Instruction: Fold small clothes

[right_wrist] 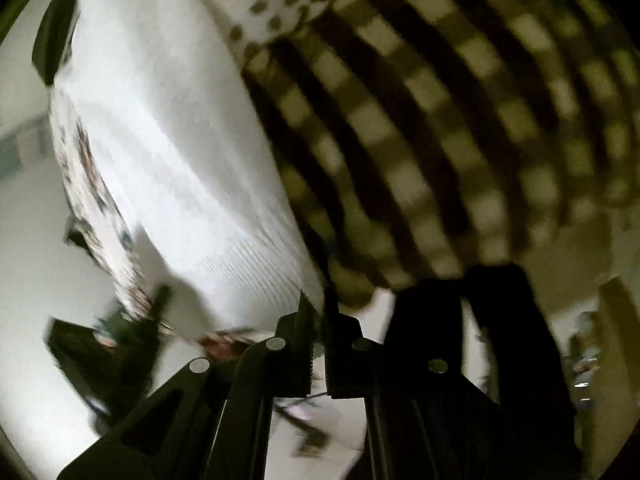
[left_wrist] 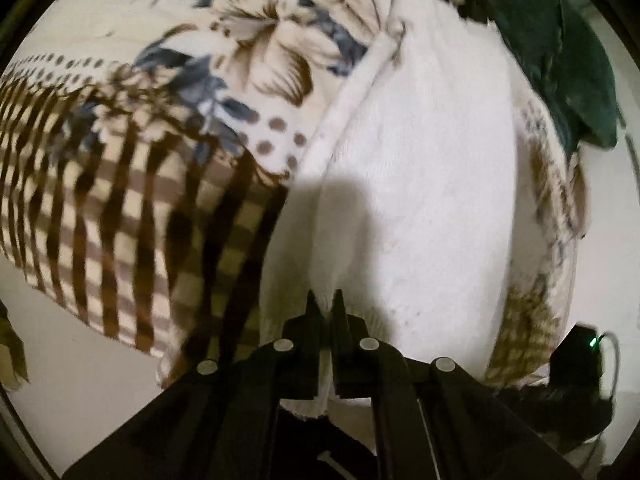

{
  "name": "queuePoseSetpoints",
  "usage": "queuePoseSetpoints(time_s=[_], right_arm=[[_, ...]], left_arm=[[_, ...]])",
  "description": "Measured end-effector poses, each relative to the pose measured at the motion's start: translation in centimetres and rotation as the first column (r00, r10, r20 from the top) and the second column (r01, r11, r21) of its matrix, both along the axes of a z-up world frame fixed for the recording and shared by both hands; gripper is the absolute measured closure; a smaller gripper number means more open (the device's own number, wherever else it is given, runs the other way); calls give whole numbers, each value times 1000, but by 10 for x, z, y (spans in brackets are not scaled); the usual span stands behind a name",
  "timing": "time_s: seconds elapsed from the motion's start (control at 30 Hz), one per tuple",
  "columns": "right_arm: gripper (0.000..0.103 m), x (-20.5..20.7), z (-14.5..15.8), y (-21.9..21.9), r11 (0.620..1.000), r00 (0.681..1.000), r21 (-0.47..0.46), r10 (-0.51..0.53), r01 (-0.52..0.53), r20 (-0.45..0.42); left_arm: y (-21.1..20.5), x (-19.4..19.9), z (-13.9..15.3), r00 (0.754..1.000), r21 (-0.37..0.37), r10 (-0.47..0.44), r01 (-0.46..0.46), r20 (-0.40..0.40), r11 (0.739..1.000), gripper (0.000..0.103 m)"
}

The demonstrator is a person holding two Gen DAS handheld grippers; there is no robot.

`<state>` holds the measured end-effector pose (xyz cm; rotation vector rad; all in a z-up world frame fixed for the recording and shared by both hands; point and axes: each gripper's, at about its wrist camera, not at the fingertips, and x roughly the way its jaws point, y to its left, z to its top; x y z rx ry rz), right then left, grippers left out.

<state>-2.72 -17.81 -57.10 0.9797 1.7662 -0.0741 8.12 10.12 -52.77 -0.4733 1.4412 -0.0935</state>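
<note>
Left claw (left_wrist: 325,300) and right claw (right_wrist: 316,300) each clamped on patterned cloth (left_wrist: 420,160), white underside, brown checks, blue-brown florals

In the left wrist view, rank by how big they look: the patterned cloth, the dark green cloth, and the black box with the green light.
1. Patterned cloth, white underside included; it fills most of the view.
2. Dark green cloth, top right.
3. Black box with the green light, lower right.

The patterned cloth lies nearest the camera, which inflates its size.
</note>
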Motion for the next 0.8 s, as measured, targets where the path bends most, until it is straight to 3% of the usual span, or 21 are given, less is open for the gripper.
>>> queuePoseSetpoints(time_s=[0.17,0.23,0.37,0.5,0.6,0.63,0.67,0.7,0.73,0.8], right_arm=[[100,0,23,9,999,999,12,33,-34,27],[100,3,21,22,998,998,9,59,-59,24],[100,7,-22,44,995,995,-34,93,-94,-43],[99,24,-42,57,976,976,-18,218,-218,-17],[76,36,-34,48,963,963,22,269,-269,13],[57,40,-32,42,959,960,44,280,-280,7],[49,43,-28,35,959,961,61,278,-278,13],[48,47,-23,27,959,961,59,275,-276,23],[47,55,-15,16,960,960,36,277,-278,38],[44,75,-2,0,960,958,11,280,-281,70]], left_arm=[[28,0,13,998,-9,64,-64,1,998,101],[36,1,2,998,47,51,-51,-19,998,101],[40,-4,-45,994,100,-1,13,-111,995,100],[34,3,-44,992,57,-47,54,-119,997,96],[35,13,-33,987,13,-65,68,-144,998,91],[34,18,-28,987,0,-67,68,-144,998,82],[36,25,-22,989,-17,-70,69,-133,997,68],[37,35,-13,992,-41,-71,67,-109,997,62],[36,47,-8,994,-57,-67,62,-89,996,49],[35,80,5,999,-116,-50,48,-20,992,47]])
